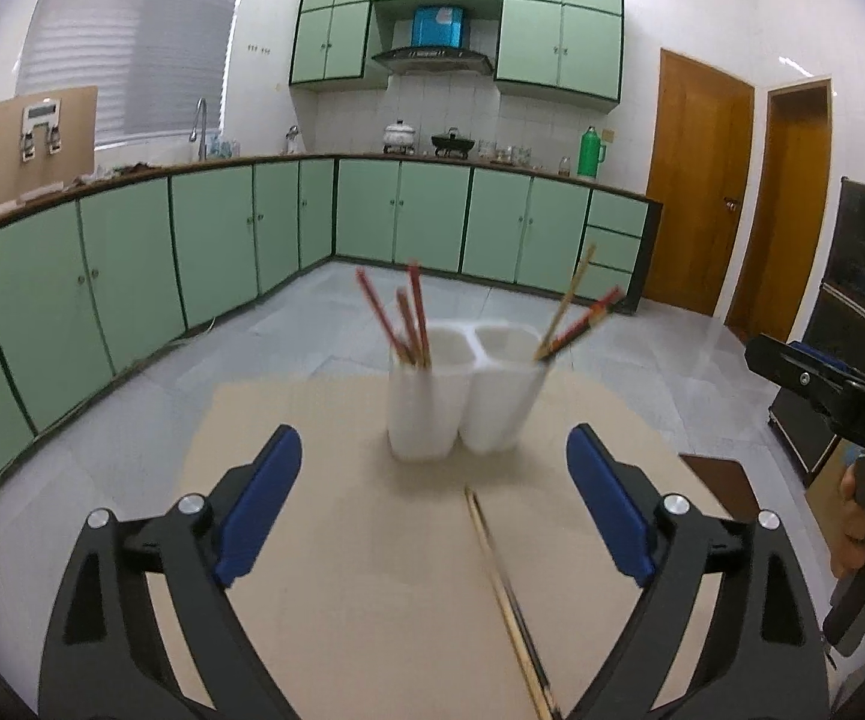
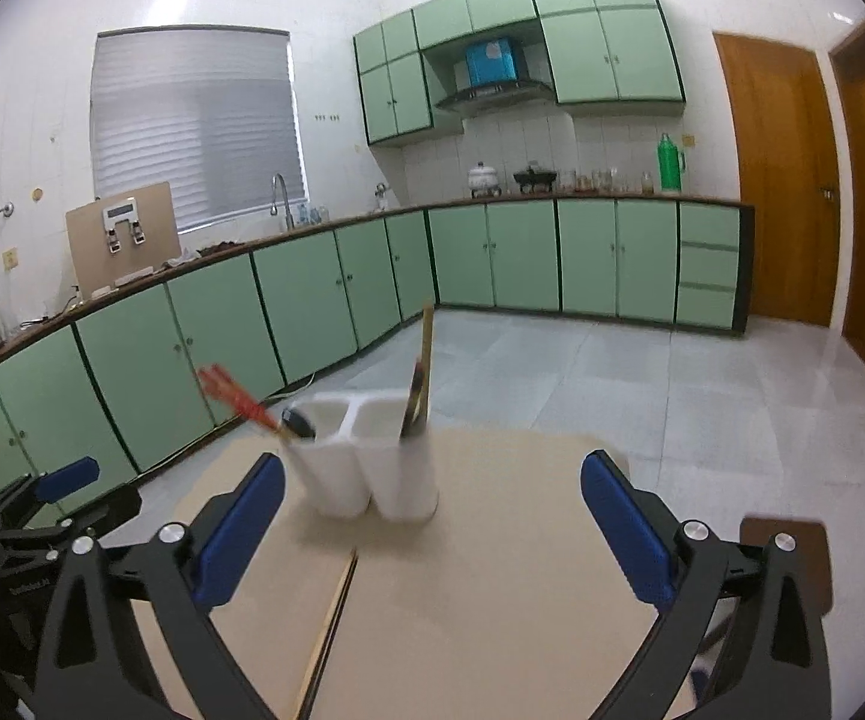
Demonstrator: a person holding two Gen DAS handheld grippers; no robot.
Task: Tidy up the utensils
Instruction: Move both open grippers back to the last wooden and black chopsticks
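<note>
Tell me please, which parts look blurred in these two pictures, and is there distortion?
Left wrist view: the white holder and its chopsticks are smeared, while the far cabinets stay sharper. Right wrist view: the holder is blurred too. Both views: fisheye bends the counter line and darkens the corners.

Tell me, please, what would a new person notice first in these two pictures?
The white two-compartment holder stands in the middle of the tan table, with red chopsticks sticking up from its left cup. Nearer, one pale chopstick lies flat on the table, between the fingers of the open left gripper.
</note>
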